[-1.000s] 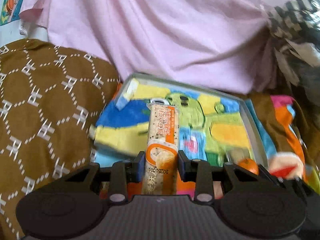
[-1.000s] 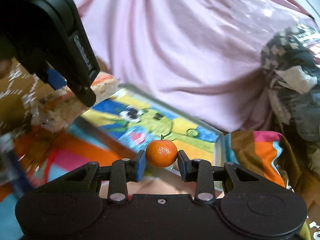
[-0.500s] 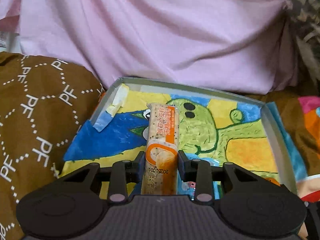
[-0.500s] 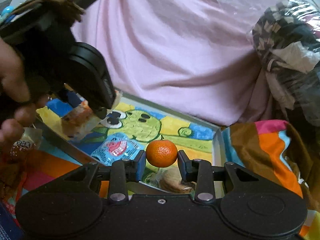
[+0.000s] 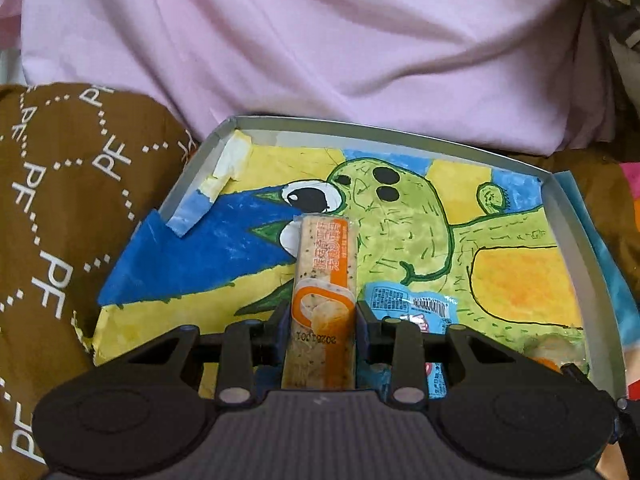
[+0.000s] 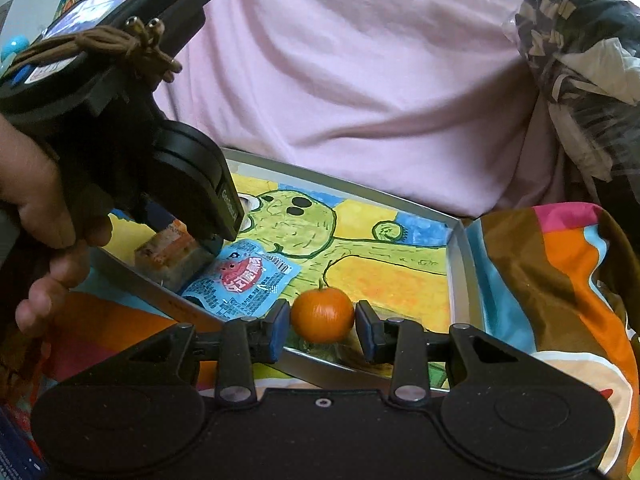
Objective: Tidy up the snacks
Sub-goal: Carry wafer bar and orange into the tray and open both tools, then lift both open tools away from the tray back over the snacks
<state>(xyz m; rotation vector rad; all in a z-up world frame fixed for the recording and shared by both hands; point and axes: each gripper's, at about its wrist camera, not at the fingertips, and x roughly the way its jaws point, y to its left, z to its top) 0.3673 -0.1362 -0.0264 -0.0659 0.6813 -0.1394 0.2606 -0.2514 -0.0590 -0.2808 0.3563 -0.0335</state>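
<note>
Left wrist view: left gripper [image 5: 322, 314] clamps a snack bar [image 5: 323, 296] above the tray [image 5: 568, 216]. Right gripper [image 6: 322, 316] pinches a tangerine [image 6: 322, 314] over its near edge — likely to roll once released.

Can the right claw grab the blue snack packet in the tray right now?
Probably not yet. The right claw is already full with the little orange. The blue packet lies in the tray, just left of it, with the left claw hovering beside it.

Likely a home, pink bedsheet [image 5: 320, 52], patterned blanket [image 5: 60, 208]
</note>
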